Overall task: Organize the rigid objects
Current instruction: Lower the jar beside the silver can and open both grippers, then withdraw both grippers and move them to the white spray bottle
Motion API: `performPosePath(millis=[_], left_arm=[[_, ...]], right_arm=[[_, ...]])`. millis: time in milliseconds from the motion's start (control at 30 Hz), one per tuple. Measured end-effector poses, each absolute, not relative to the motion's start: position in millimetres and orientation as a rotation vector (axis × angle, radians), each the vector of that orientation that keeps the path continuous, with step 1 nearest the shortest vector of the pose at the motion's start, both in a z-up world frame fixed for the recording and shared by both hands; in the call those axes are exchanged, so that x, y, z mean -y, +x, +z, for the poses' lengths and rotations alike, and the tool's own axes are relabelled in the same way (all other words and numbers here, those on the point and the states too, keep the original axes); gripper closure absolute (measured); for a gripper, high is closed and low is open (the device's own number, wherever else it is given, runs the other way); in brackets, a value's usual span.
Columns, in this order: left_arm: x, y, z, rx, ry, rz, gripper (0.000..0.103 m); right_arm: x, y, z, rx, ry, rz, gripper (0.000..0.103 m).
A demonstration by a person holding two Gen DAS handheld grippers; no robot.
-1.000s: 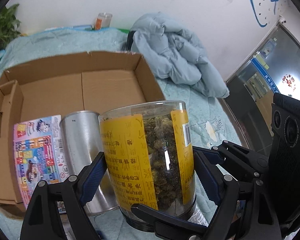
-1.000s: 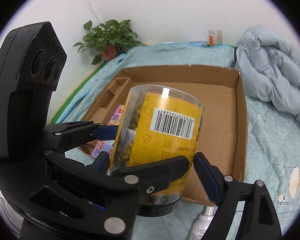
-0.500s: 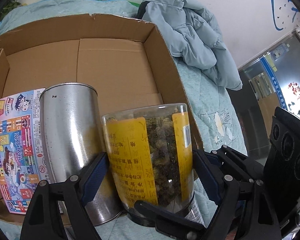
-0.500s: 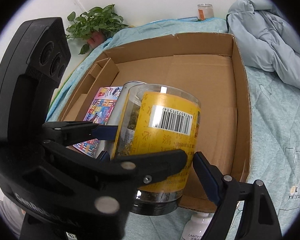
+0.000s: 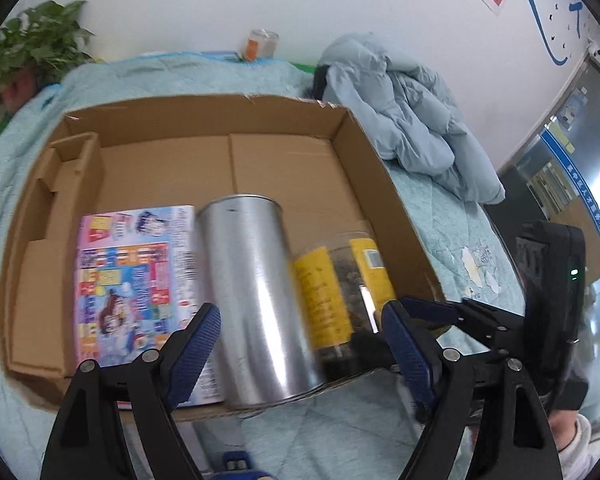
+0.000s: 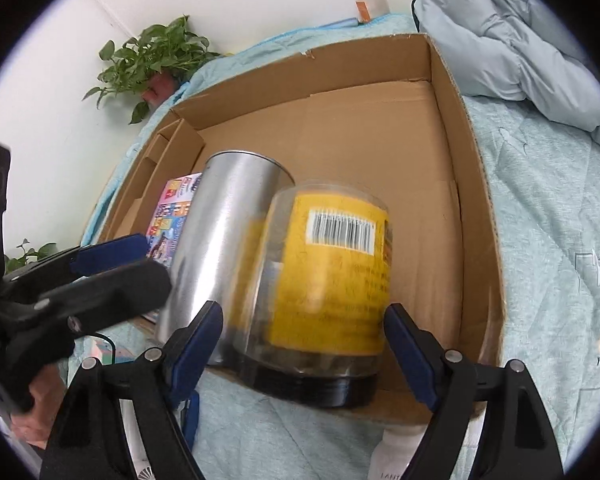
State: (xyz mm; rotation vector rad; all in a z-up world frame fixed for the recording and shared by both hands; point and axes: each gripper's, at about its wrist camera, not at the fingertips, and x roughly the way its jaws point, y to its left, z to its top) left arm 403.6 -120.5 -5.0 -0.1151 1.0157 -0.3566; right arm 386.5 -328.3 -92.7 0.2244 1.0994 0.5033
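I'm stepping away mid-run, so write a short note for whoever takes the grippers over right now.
Left gripper: open, empty, hovering before the steel can.
Right gripper: jaws around the yellow-labelled jar; whether the pads press it is unclear.
Things: printed packet, steel can and jar sit side by side at the near wall of the cardboard box, jar lid-down.
Done: all three are in the box.
Left: clear the right gripper from the jar; a white bottle outside the box is probably next.

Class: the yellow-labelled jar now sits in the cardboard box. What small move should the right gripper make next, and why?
Probably draw the right gripper straight back: the jar stands in the box beside the silver can, with the pads apparently clear of it.
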Motion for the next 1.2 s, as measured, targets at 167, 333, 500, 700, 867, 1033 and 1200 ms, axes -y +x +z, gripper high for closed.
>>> performPosePath(millis=[167,333,500,700,867,1033,1200], left_arm=[[95,365,5,-0.894,-0.06,-0.262,0.037],[76,324,2,-0.862,-0.113,-0.275,0.102],[68,279,12,-0.716,-0.112,-0.141,0.004],[76,253,-1,-0.699,-0.01,-0.034,0.001],[79,232,-11,-0.716,0.037,-0.008,0.001],[80,219,-18,-0.737,0.03,-0.02,0.001],[88,210,-19,-0.756,0.025,-0.063,0.001]], right_arm=[[342,360,-80,-1.009,0.217,0.453,0.02],[346,325,-76,-0.93,0.167,0.416,0.068],[339,285,-68,-0.814,0.12,0.366,0.001],[352,258,-73,-0.767,0.143,0.329,0.001],[380,245,-97,-0.836,0.201,0.273,0.001],[395,232,-122,-0.929,0.196,0.238,0.006],[388,224,-143,-1.015,0.151,0.235,0.056]])
